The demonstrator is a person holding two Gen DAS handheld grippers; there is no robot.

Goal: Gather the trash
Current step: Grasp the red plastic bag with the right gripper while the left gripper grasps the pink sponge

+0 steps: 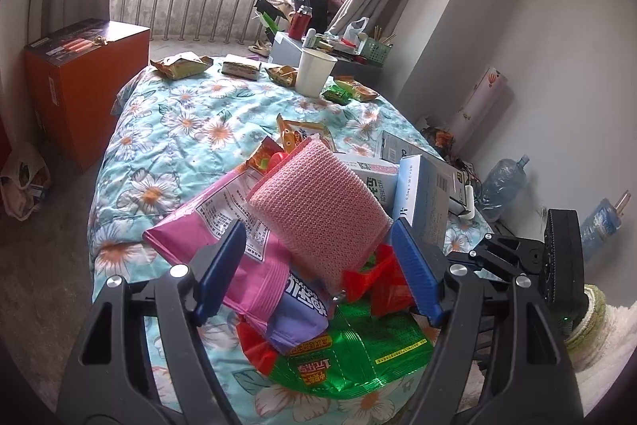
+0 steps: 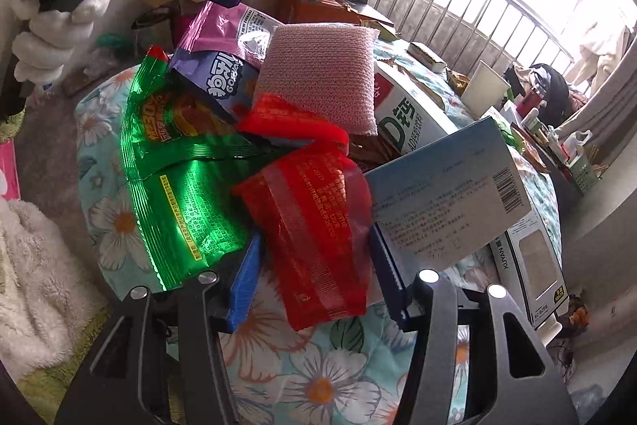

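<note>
Pile: wrappers, sponge (image 1: 318, 202), boxes heaped on bed (image 1: 167, 130).
Left: cup (image 1: 314, 71), wrappers at twelve o'clock.
Left gripper (image 1: 318, 265): jaws wide, empty.
Right gripper (image 2: 314, 265): jaws half-open around red wrapper (image 2: 310, 226), grip unclear.

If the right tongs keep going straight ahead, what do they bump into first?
Most likely the red wrapper. It already lies between the right tongs, whose fingers do not visibly press it. The light blue box sits just beside that line, though depth is hard to judge.

The left black tongs with blue pads (image 1: 318, 265) point downward, their blue pads spread wide apart. A white-gloved hand (image 2: 55, 22) grips their handle. The right black tongs with blue pads (image 2: 314, 277) also angle down, jaws partly apart.
</note>
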